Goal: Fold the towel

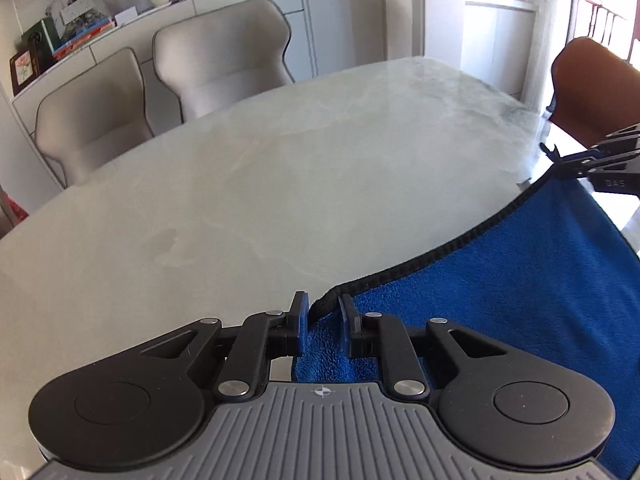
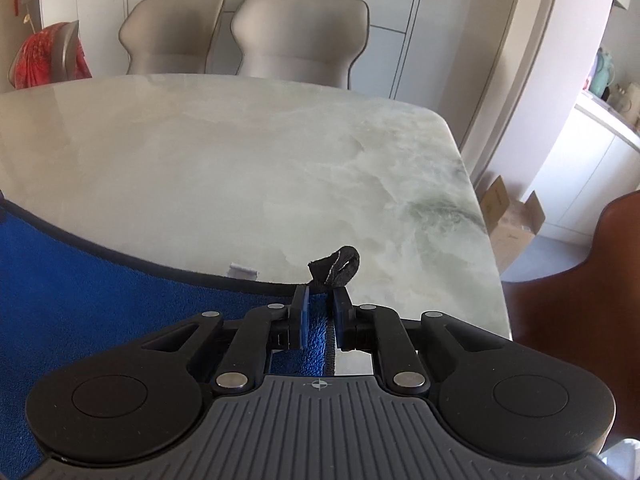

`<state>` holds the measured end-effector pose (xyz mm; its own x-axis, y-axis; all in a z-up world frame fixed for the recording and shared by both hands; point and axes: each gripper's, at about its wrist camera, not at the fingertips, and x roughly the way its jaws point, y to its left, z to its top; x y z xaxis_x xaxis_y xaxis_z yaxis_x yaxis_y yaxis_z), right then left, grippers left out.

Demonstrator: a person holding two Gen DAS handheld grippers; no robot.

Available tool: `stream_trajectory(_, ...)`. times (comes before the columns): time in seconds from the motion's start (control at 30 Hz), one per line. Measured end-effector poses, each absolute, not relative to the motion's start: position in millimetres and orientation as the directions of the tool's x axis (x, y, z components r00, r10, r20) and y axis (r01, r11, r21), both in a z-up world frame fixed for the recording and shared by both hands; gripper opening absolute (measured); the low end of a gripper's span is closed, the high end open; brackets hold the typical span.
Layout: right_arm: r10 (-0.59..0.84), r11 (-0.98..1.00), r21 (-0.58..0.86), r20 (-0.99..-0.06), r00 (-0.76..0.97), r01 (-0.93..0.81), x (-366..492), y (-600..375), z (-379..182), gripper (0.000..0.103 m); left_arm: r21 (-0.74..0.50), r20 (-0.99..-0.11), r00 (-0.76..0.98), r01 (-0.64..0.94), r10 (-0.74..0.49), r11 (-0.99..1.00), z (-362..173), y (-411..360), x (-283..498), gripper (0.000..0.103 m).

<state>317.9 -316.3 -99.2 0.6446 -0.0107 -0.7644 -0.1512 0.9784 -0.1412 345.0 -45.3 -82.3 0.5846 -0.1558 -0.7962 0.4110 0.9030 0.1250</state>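
Marble counter [image 1: 280,168] carries a blue towel [image 1: 520,280] at lower right; left gripper [image 1: 325,312] and right gripper [image 2: 320,304] each pinch one corner.

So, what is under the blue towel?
The marble table shows past the blue towel, whose corners the left gripper and right gripper pinch. Anything beneath the cloth is hidden.

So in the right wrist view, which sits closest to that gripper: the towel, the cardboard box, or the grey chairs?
1. Blue towel, corner pinched in the right gripper.
2. Cardboard box, on the floor, right of the table.
3. Grey chairs, beyond the table's far edge.
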Motion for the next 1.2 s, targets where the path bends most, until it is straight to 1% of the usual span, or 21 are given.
stream_trajectory(0.07, -0.015, 0.976, -0.151, -0.767, 0.642, -0.157, 321, -315, -104, 0.013, 0.132, -0.802, 0.581, 0.404, -0.143, 0.905, -89, -44, 350, 0.021)
stream_trajectory(0.17, -0.02, 0.976, -0.152, -0.77, 0.638, -0.153, 325, -316, -110, 0.015, 0.135, -0.804, 0.582, 0.382, -0.124, 0.914, -95, -37, 353, 0.03)
stream_trajectory(0.2, -0.022, 0.977, -0.152, -0.771, 0.637, -0.151, 325, -316, -110, 0.017, 0.131, -0.804, 0.582, 0.373, -0.121, 0.919, -96, -35, 353, 0.035)
stream_trajectory(0.27, -0.034, 0.977, -0.161, -0.766, 0.642, -0.141, 324, -318, -110, 0.022, 0.13, -0.8, 0.589, 0.354, -0.113, 0.926, -94, -30, 352, 0.037)
stream_trajectory(0.33, -0.071, 0.974, -0.194, -0.747, 0.662, -0.115, 318, -318, -105, 0.027, 0.157, -0.782, 0.618, 0.323, -0.082, 0.933, -88, -24, 346, 0.053)
stream_trajectory(0.37, -0.089, 0.971, -0.214, -0.737, 0.67, -0.106, 315, -318, -103, 0.03, 0.178, -0.769, 0.636, 0.308, -0.062, 0.935, -84, -22, 342, 0.053)
stream_trajectory(0.4, -0.101, 0.966, -0.233, -0.732, 0.673, -0.109, 310, -318, -99, 0.031, 0.212, -0.75, 0.66, 0.29, -0.035, 0.933, -80, -17, 336, 0.053)
stream_trajectory(0.43, -0.109, 0.962, -0.249, -0.728, 0.676, -0.114, 305, -318, -96, 0.031, 0.213, -0.744, 0.667, 0.287, -0.035, 0.934, -77, -15, 331, 0.053)
stream_trajectory(0.47, -0.094, 0.963, -0.239, -0.73, 0.677, -0.124, 302, -317, -94, 0.031, 0.172, -0.747, 0.661, 0.294, -0.071, 0.94, -75, -12, 326, 0.053)
stream_trajectory(0.53, 0.03, 0.972, -0.131, -0.753, 0.658, -0.194, 289, -313, -86, 0.031, 0.087, -0.75, 0.646, 0.311, -0.143, 0.947, -70, -8, 317, 0.053)
stream_trajectory(0.63, 0.165, 0.964, -0.001, -0.783, 0.6, -0.265, 274, -303, -88, 0.031, -0.043, -0.769, 0.589, 0.344, -0.251, 0.938, -77, -11, 311, 0.053)
stream_trajectory(0.67, 0.188, 0.961, 0.026, -0.791, 0.582, -0.275, 271, -300, -90, 0.031, -0.056, -0.774, 0.577, 0.348, -0.261, 0.936, -81, -13, 311, 0.053)
stream_trajectory(0.73, 0.233, 0.955, 0.088, -0.812, 0.535, -0.283, 265, -298, -100, 0.031, -0.063, -0.788, 0.56, 0.343, -0.258, 0.937, -92, -17, 312, 0.053)
stream_trajectory(0.83, 0.22, 0.958, 0.09, -0.839, 0.498, -0.271, 260, -297, -109, 0.032, -0.084, -0.811, 0.532, 0.308, -0.245, 0.948, -101, -10, 321, 0.053)
stream_trajectory(0.87, 0.221, 0.958, 0.088, -0.833, 0.506, -0.274, 256, -298, -110, 0.032, -0.087, -0.821, 0.52, 0.295, -0.236, 0.952, -104, -6, 325, 0.053)
stream_trajectory(0.93, 0.221, 0.959, 0.096, -0.838, 0.499, -0.265, 253, -302, -109, 0.033, -0.069, -0.837, 0.506, 0.279, -0.207, 0.958, -110, 0, 330, 0.053)
stream_trajectory(1.0, 0.22, 0.962, 0.103, -0.841, 0.494, -0.252, 250, -305, -109, 0.033, -0.053, -0.834, 0.515, 0.285, -0.2, 0.957, -112, 5, 332, 0.052)
stream_trajectory(1.07, 0.218, 0.965, 0.109, -0.842, 0.493, -0.24, 249, -308, -108, 0.033, -0.033, -0.834, 0.52, 0.29, -0.186, 0.957, -112, 6, 334, 0.049)
stream_trajectory(1.1, 0.215, 0.966, 0.111, -0.843, 0.493, -0.232, 249, -310, -108, 0.033, -0.019, -0.836, 0.521, 0.291, -0.175, 0.957, -112, 6, 334, 0.044)
stream_trajectory(1.13, 0.21, 0.969, 0.11, -0.845, 0.492, -0.223, 249, -311, -108, 0.033, -0.006, -0.837, 0.522, 0.29, -0.164, 0.957, -112, 6, 335, 0.042)
stream_trajectory(1.2, 0.199, 0.971, 0.102, -0.847, 0.492, -0.217, 247, -311, -108, 0.033, 0.002, -0.835, 0.531, 0.266, -0.144, 0.964, -111, 8, 334, 0.041)
